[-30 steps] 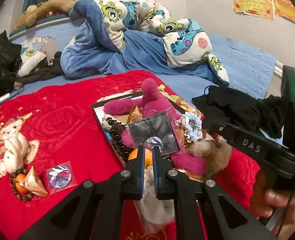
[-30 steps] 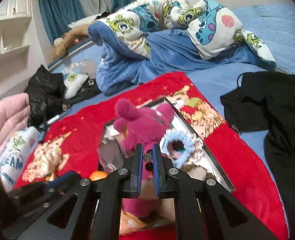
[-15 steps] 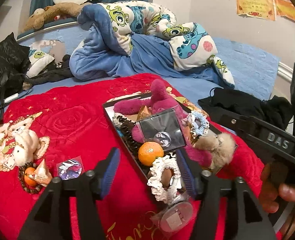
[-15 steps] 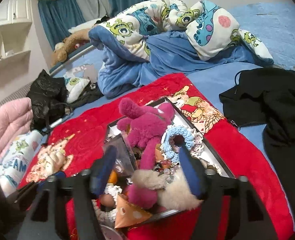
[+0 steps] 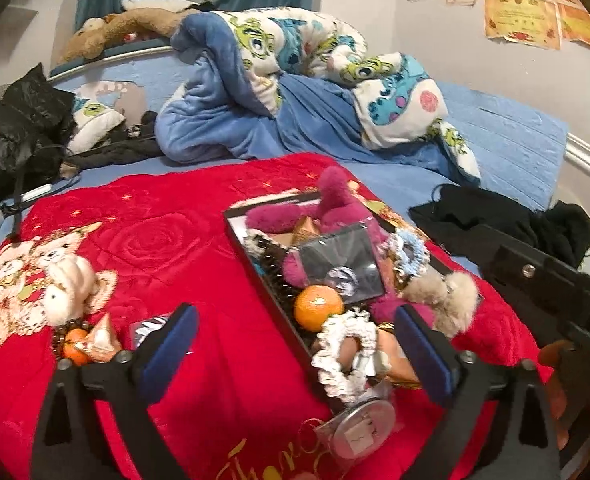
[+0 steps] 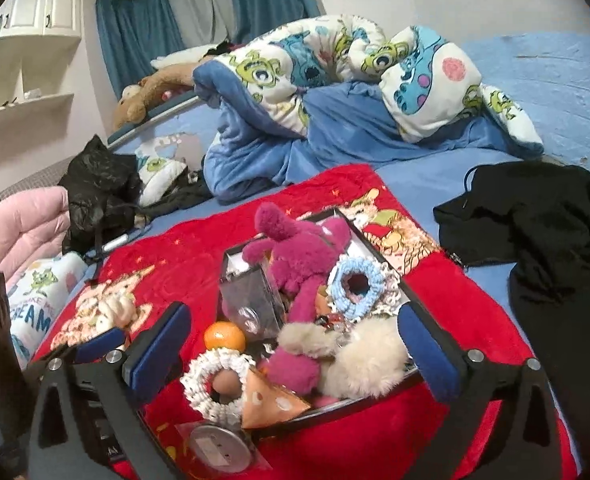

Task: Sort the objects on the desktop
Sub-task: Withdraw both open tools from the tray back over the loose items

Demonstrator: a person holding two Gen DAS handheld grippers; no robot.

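Note:
A black tray (image 5: 251, 256) (image 6: 349, 220) on a red blanket (image 5: 167, 240) holds a magenta plush (image 5: 335, 208) (image 6: 299, 256), an orange (image 5: 318, 306) (image 6: 224, 336), a white scrunchie (image 5: 347, 354) (image 6: 211, 380), a blue scrunchie (image 6: 357, 284), a clear packet (image 5: 341, 260) and a cream fur puff (image 6: 369, 356). A round badge (image 5: 365, 428) (image 6: 219, 448) lies at the tray's near end. Left of the tray lie a cream plush (image 5: 65, 288), a small orange in beads (image 5: 74, 350) and a packet (image 5: 149, 326). My left gripper (image 5: 295, 344) and right gripper (image 6: 293, 344) are both open and empty, above the tray's near end.
A rumpled blue cartoon quilt (image 5: 295, 92) lies behind the blanket. Black clothing (image 6: 543, 216) lies at the right, a black bag (image 5: 27, 120) and pink jacket (image 6: 19, 232) at the left. The other gripper's body (image 5: 555, 288) is at the right edge.
Both grippers went from shut to wide open and drew back from the tray. The white scrunchie and the badge now lie at the tray's near end.

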